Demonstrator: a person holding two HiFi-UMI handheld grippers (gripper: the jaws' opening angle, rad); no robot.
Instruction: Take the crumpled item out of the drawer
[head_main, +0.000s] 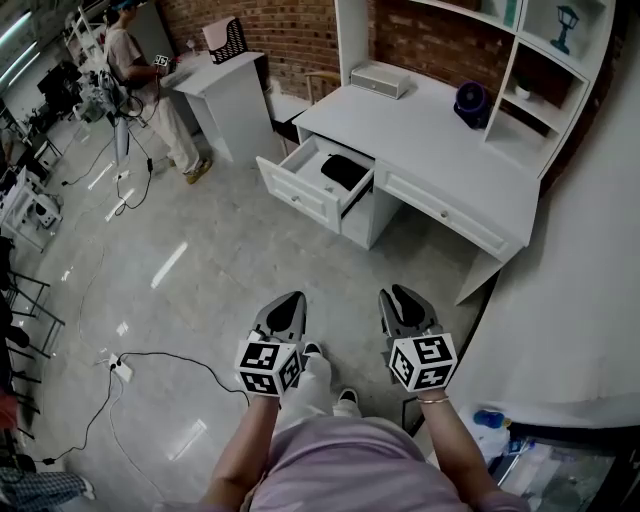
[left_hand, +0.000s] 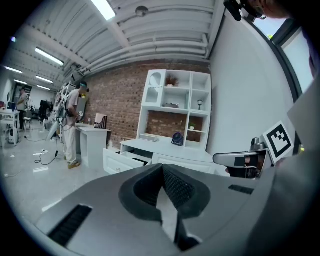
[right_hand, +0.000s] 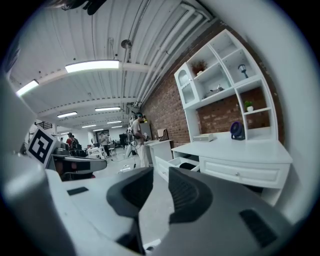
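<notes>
Fingers (left_hand: 145, 189): left gripper (left_hand: 162, 169) closed, right gripper (right_hand: 160, 172) slightly parted; drawer (head_main: 298, 188) holds crumpled item (head_main: 345, 172).

The desk (head_main: 440, 140) is painted white, smooth with a soft sheen, and its drawer (head_main: 300, 190) has the same finish. Inside the drawer, the crumpled item (head_main: 345, 171) looks like matt black cloth. Behind the desk the brick wall (head_main: 290, 30) is rough. Before the desk the grey floor (head_main: 200, 270) is polished and glossy. The left gripper (head_main: 287, 303) and right gripper (head_main: 402, 298) look like matt grey plastic, with ribbed pads (right_hand: 187, 192).
</notes>
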